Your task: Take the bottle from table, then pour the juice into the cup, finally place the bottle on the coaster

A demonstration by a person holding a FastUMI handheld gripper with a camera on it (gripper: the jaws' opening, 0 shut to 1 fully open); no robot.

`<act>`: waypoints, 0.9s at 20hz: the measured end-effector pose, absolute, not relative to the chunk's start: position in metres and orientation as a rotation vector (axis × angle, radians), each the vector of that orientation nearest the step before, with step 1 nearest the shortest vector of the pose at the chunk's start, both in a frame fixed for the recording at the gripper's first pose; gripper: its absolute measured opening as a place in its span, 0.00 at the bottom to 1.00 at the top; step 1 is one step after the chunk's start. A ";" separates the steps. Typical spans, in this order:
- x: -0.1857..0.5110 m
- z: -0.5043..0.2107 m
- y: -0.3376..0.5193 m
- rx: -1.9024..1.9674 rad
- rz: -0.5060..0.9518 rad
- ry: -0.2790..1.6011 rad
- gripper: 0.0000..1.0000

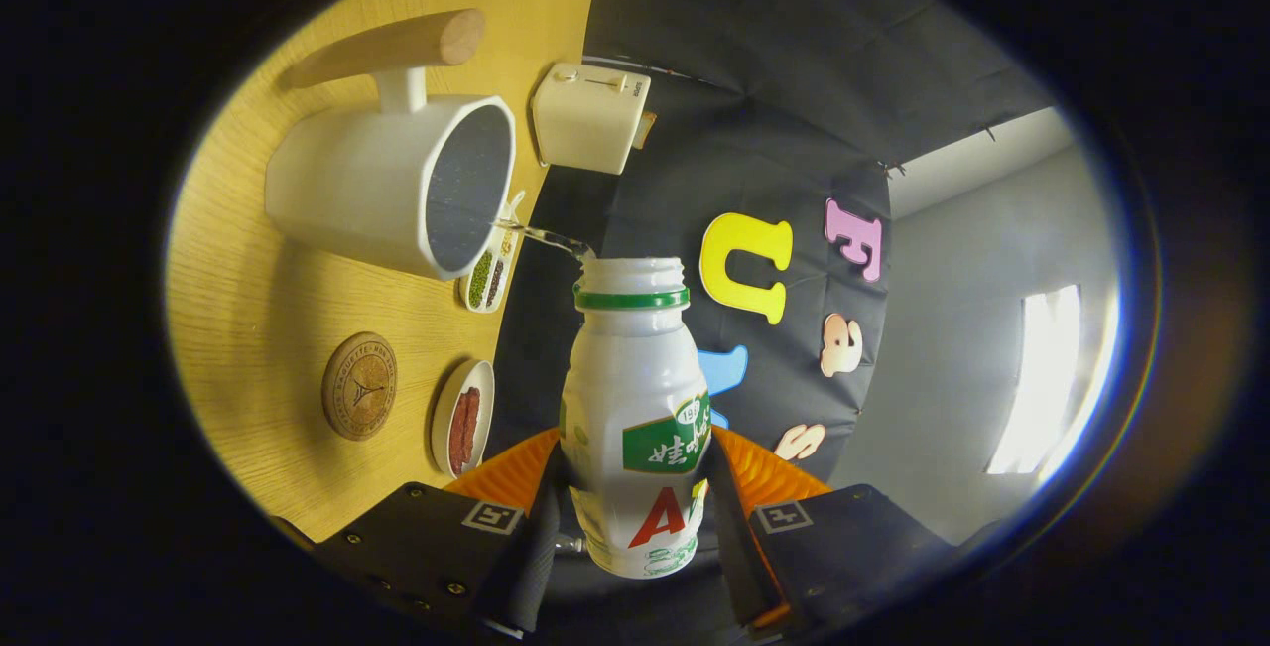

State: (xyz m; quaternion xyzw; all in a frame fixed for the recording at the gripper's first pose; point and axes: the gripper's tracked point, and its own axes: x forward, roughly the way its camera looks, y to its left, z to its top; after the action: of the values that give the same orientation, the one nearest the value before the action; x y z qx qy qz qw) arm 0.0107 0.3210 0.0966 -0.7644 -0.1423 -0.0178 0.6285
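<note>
Tongs [635,527] clamping bottle [635,408], frame centre; juice streaming into cup [397,185], upper left. Advisable: holding tilt steady, mouth over rim.

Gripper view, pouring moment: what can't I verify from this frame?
- Level inside the cup: its dark mouth shows no fill line.
- Juice left in the bottle: opaque walls hide it.
- Bottle's base: cut off behind the gripper.
- Coaster pattern: too small.
</note>
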 end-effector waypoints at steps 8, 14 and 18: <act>0.010 0.096 0.321 -1.787 -0.047 -0.338 0.70; 0.009 0.098 0.324 -1.819 -0.053 -0.355 0.70; 0.009 0.099 0.326 -1.829 -0.056 -0.363 0.70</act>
State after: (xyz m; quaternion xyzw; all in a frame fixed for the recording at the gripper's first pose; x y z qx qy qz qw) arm 0.0087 0.3256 0.0987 -0.7875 -0.1564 -0.0242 0.5957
